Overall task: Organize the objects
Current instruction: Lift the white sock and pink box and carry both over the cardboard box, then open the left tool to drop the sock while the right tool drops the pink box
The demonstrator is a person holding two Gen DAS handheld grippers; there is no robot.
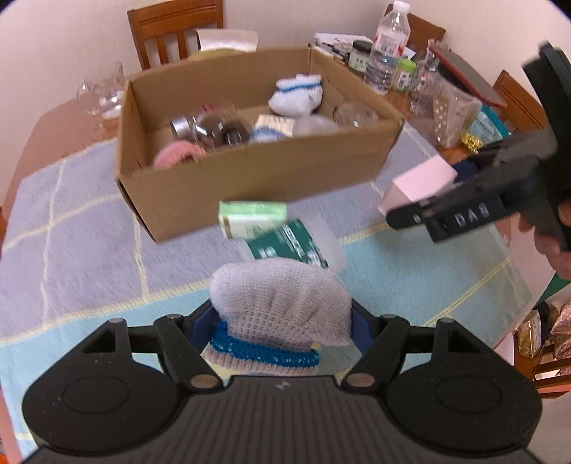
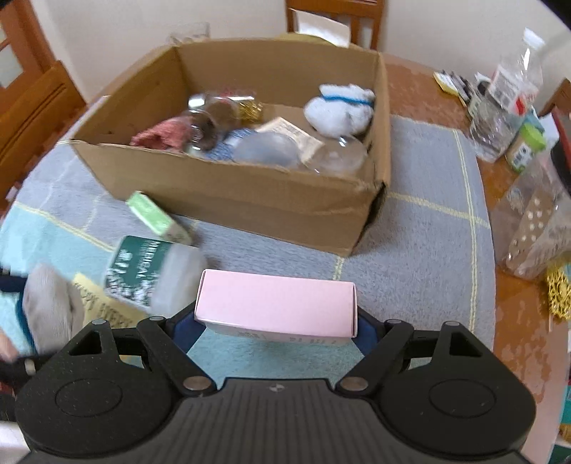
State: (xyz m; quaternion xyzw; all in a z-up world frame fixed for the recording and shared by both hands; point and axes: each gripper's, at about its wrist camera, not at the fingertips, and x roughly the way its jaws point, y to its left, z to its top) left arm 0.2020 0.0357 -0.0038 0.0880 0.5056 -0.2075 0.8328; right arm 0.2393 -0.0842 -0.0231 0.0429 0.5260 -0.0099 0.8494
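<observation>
My left gripper [image 1: 282, 321] is shut on a grey knitted sock with a blue band [image 1: 282, 307], held above the tablecloth in front of the cardboard box [image 1: 249, 171]. My right gripper [image 2: 276, 321] is shut on a pink carton [image 2: 276, 303]; it also shows in the left wrist view [image 1: 421, 182], raised at the right of the box [image 2: 249, 200]. The box holds white socks [image 2: 339, 109], a pink sock, jars and clear containers. A green carton [image 1: 251, 217] and a green-labelled bottle [image 1: 296, 246] lie on the cloth before the box.
A grey and light-blue checked cloth [image 2: 428, 214] covers the wooden table. Water bottles [image 1: 387, 46], jars and clear packets [image 2: 535, 228] crowd the right side. Wine glasses [image 1: 103, 92] stand at the back left. Wooden chairs [image 1: 171, 28] stand behind the table.
</observation>
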